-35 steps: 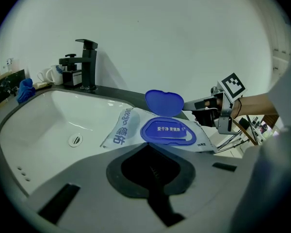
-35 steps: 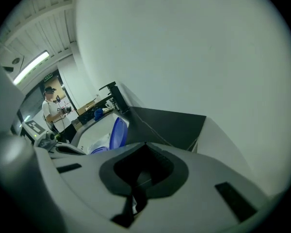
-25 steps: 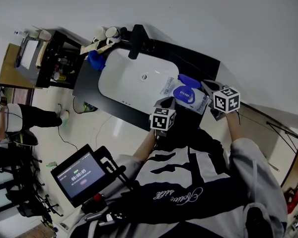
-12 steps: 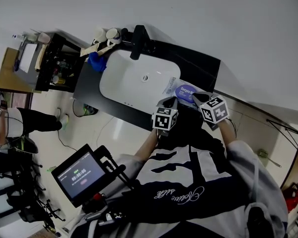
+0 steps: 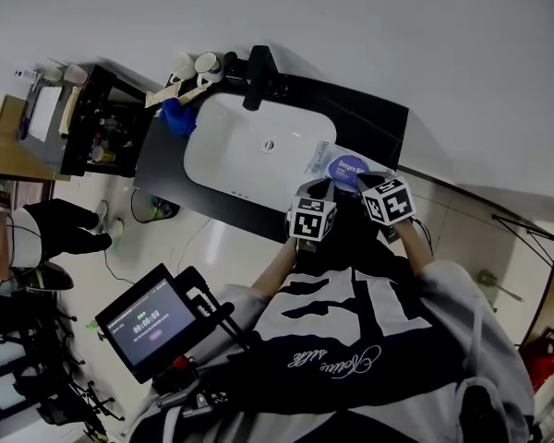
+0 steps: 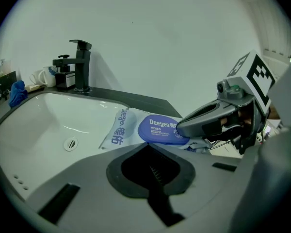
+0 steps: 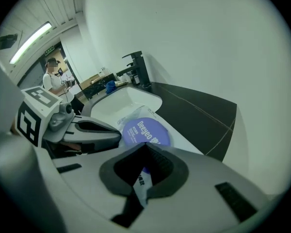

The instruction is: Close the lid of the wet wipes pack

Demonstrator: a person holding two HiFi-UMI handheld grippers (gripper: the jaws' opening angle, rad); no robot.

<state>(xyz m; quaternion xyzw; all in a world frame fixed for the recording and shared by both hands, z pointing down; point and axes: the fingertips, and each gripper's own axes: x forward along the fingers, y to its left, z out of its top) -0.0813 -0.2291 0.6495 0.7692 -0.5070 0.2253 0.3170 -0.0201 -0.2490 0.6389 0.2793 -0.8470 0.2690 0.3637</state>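
Observation:
The wet wipes pack (image 5: 325,162) lies on the right rim of the white basin, partly on the black counter. Its blue oval lid (image 6: 161,129) lies flat and closed on the pack (image 6: 120,129), and the lid (image 7: 146,132) shows just beyond my right jaws. My right gripper (image 5: 365,181) is shut, its tips resting at the lid's near right edge; the white wrapper shows through the slit between its jaws (image 7: 144,147). My left gripper (image 5: 316,188) is shut on nothing, just short of the pack's near side (image 6: 148,147). The right gripper's fingers (image 6: 203,123) overlap the lid's edge.
The white basin (image 5: 249,146) is set in a black counter (image 5: 374,123) against a white wall. A black faucet (image 5: 256,77) stands behind it, with cups (image 5: 198,63) and a blue cloth (image 5: 175,113) to its left. A dark shelf (image 5: 97,118) and a tablet (image 5: 148,323) lie lower left.
A second ago the blue lid stood open beside the opening; now it lies shut. My right gripper has swung left and down onto the pack. The left gripper has barely moved.

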